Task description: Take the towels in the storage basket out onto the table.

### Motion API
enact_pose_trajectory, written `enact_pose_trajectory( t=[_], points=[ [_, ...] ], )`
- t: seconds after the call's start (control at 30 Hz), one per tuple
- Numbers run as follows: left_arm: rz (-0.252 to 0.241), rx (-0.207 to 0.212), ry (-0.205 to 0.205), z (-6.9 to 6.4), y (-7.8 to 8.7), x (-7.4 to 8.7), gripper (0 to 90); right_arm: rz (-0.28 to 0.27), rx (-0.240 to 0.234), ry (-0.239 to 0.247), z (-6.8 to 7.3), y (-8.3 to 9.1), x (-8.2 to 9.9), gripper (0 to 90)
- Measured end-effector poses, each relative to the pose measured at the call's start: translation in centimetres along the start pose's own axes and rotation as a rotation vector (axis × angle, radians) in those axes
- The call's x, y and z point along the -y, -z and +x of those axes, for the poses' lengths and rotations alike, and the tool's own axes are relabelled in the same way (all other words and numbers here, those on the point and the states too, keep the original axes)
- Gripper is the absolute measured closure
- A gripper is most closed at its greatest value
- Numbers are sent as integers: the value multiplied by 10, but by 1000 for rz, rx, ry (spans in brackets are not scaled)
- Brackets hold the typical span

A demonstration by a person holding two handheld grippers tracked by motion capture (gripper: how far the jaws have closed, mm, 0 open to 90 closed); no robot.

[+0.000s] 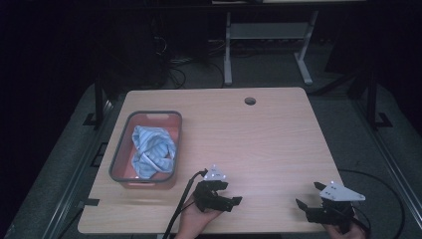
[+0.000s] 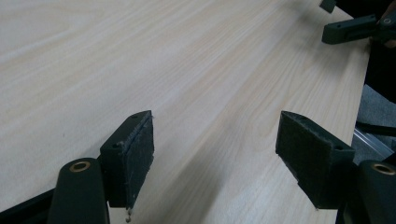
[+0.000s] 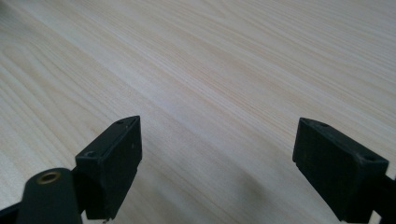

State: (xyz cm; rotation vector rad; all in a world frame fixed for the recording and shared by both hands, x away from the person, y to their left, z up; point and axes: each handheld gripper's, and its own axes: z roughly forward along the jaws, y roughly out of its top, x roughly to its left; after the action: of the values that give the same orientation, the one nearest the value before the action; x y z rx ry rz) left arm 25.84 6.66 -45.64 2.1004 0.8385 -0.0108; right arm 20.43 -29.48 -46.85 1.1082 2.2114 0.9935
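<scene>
**Two grippers low in frame, one bin w/ cloth at left**

Count: 2 grippers, 1 bin, 1 cloth, 1 worktop hole.

Nearest, bottom edge of high view: left gripper [image 1: 230, 197] at lower centre, held in a hand [image 1: 195, 220] cut off by the frame; black cable runs down from it. Its own view shows jaws wide apart over bare wood, nothing between them [image 2: 215, 149]. Right gripper [image 1: 309, 195] at lower right, hand under it mostly out of frame; jaws likewise spread wide over bare wood [image 3: 217, 158]. In left gripper view, upper right corner, part of the right gripper [image 2: 350, 29] shows farther off, cropped.

Mid-frame left: grey-rimmed bin [image 1: 119, 149] w/ pinkish inside, on the worktop [image 1: 259, 144] near its left edge. Inside: bunched light-blue striped cloth [image 1: 152, 152], filling most of the bin; folds hide what kind of item it is.

Far edge of worktop, upper centre: one round hole [image 1: 250, 101].

Beyond: dark floor, white desk legs [image 1: 228, 55], cable tangle [image 1: 174, 62], all dim, detail hard to make out. No legible writing or labels.
</scene>
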Motion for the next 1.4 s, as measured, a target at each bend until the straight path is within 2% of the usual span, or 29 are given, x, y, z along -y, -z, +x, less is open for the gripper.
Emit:
enact_pose_trajectory(
  t=[0.2,0.3,0.47,0.53,0.6,0.63,0.77,0.87,0.97,1.17,1.23,1.4],
  points=[
    [-2,-5,-9,1,3,-11,270,-13,-1,8,0,1,-1,151],
    [-4,-6,1,2,5,-18,266,-10,-2,17,3,0,-2,151],
    [17,14,30,9,4,-29,253,-17,-3,19,3,0,-5,151],
    [45,-6,22,11,2,-31,253,-16,-4,17,3,0,-5,151],
    [59,5,33,14,1,-33,246,-14,-4,19,2,0,-5,151],
    [68,-7,25,14,1,-34,240,-14,-6,20,2,0,-5,151],
    [65,-4,43,18,3,-41,226,-19,-4,20,2,0,-5,151],
    [87,-10,31,20,5,-48,223,-20,-4,19,1,1,-6,151],
    [93,-23,26,23,9,-55,223,-29,0,22,1,2,-7,151],
    [93,-21,33,30,20,-69,223,-21,-8,24,1,0,-8,151],
    [89,-40,29,32,23,-75,223,-22,-7,23,1,0,-8,151],
    [89,-52,25,37,33,-86,226,-26,1,17,-1,1,-7,151]
  ],
)
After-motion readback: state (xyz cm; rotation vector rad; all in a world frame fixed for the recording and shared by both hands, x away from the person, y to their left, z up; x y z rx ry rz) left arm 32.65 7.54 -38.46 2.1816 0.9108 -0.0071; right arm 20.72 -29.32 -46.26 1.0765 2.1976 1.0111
